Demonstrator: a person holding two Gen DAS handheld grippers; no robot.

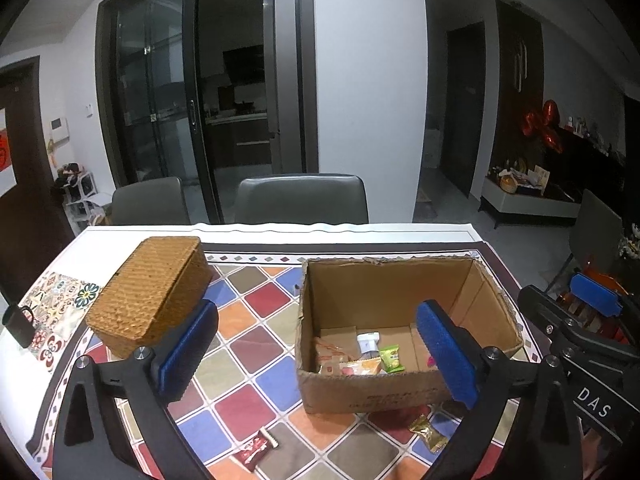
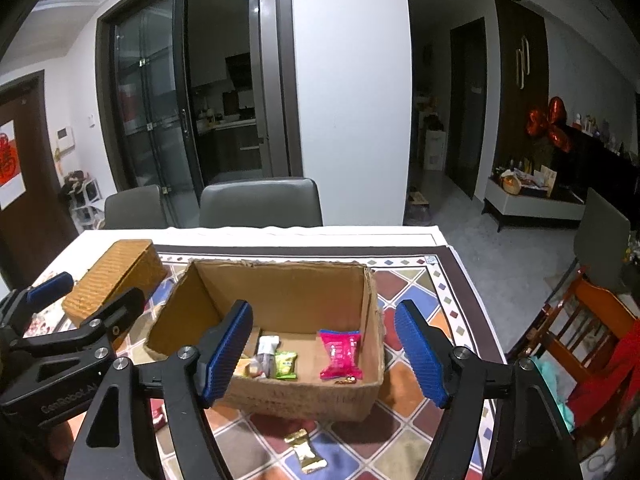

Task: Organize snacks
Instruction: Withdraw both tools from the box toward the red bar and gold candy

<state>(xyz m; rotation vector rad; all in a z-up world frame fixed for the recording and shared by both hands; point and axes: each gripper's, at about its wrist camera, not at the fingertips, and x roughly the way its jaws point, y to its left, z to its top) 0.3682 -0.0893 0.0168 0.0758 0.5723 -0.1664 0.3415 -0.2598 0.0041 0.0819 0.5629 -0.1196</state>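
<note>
On the table with its coloured diamond-check cloth (image 1: 256,344) stands an open cardboard box (image 1: 400,394), its long axis running left to right and its open top facing up. Inside, on the box floor, lie several snack packets: a green packet (image 1: 391,358) near the middle, a white-capped packet (image 1: 368,342) just beside it on the left, orange-and-cream packets (image 1: 344,362) at the near-left corner, and a pink packet (image 2: 341,354) toward the right wall, its long axis running near to far. Outside the box, on the cloth in front of its near wall, a gold-wrapped snack (image 2: 306,450) lies slantwise, its long axis running from near right to far left; to the left of it a dark red packet (image 1: 254,450) lies tilted as well, one end pointing far right. A closed woven basket (image 1: 150,292) sits left of the box, well apart from it, its long axis angled from near left to far right. The left gripper (image 1: 316,354) hangs above the near-left part of the table with its blue pads spread wide and nothing between them. The right gripper (image 2: 326,354) hovers over the near edge of the box, likewise gaping wide and empty. Two grey chairs (image 1: 300,200) stand at the far side of the table, and a dark mug (image 1: 18,324) rests at the left edge.
</note>
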